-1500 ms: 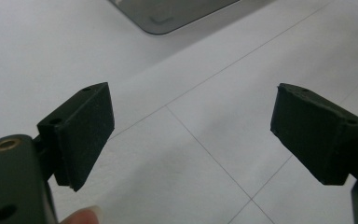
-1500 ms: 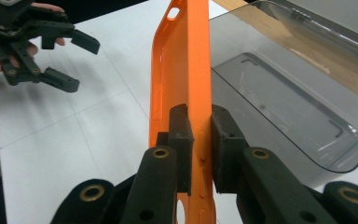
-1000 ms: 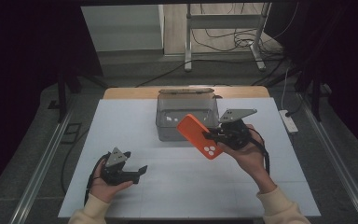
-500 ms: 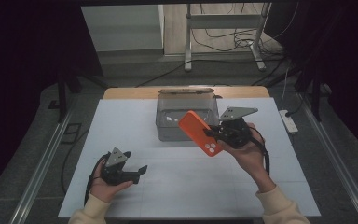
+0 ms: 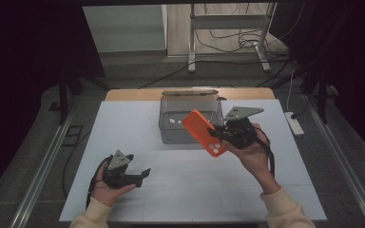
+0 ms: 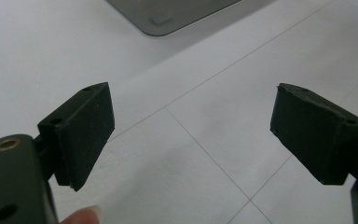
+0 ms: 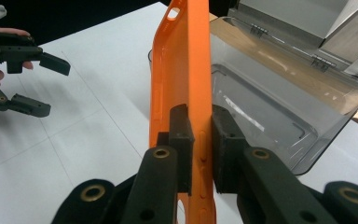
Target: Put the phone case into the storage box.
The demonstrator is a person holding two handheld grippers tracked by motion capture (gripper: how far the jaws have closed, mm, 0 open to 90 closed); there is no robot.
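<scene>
An orange phone case (image 5: pixel 204 132) hangs tilted in the air just in front of the clear plastic box (image 5: pixel 171 124). My right gripper (image 5: pixel 222 134) is shut on the case's edge; in the right gripper view both pads clamp the thin orange wall (image 7: pixel 186 79) from either side. The box (image 7: pixel 279 116) lies open beyond it, with its lid tipped back. My left gripper (image 5: pixel 145 174) rests low on the white table near the front left, held in a hand. Its jaws stand wide apart in the left gripper view, with only bare table between the pads (image 6: pixel 86 126).
The white table top (image 5: pixel 123 128) has a wooden strip along its far edge. A corner of the clear box (image 6: pixel 168 14) shows at the top of the left gripper view. Cables and a metal stand (image 5: pixel 228 42) lie on the floor behind; a power strip (image 5: pixel 295 123) lies at the right.
</scene>
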